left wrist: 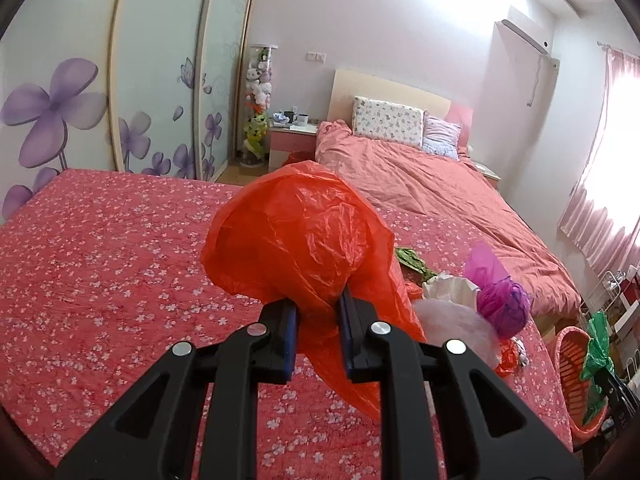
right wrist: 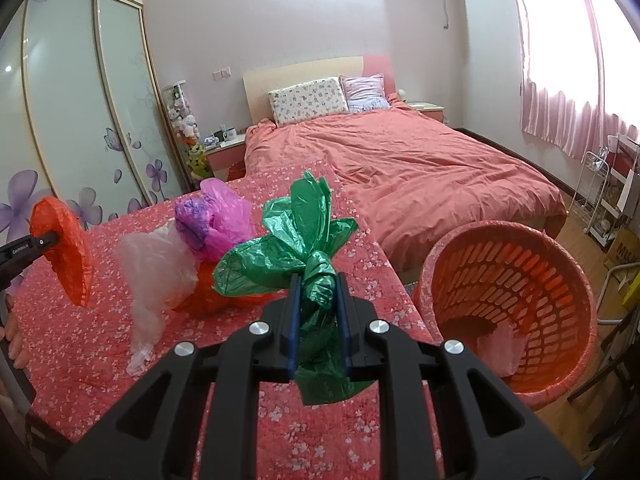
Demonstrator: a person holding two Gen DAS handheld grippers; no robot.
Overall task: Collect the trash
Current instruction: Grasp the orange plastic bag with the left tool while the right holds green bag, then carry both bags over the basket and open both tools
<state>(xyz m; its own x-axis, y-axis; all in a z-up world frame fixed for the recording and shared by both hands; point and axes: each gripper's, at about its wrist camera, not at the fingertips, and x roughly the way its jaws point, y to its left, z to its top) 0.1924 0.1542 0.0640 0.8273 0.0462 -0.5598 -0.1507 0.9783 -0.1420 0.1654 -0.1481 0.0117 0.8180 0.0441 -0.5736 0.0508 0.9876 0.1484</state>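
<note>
My left gripper (left wrist: pixel 318 304) is shut on an orange plastic bag (left wrist: pixel 296 236) and holds it above the floral red table cover (left wrist: pixel 100 272). The bag also shows in the right wrist view (right wrist: pixel 64 248). My right gripper (right wrist: pixel 318 284) is shut on a knotted green plastic bag (right wrist: pixel 304 240), near the table's right edge. On the table lie a purple and magenta bag (right wrist: pixel 216 224), a clear bag (right wrist: pixel 156 272) and another orange bag (right wrist: pixel 208 300). An orange slatted basket (right wrist: pixel 516 304) stands on the floor to the right, with pale plastic inside.
A bed with a pink cover (right wrist: pixel 420 168) lies beyond the table. A wardrobe with flower doors (left wrist: pixel 80 100) is on the left. A white wire rack (right wrist: pixel 600 196) and a cardboard box (right wrist: pixel 624 248) stand by the curtained window on the right.
</note>
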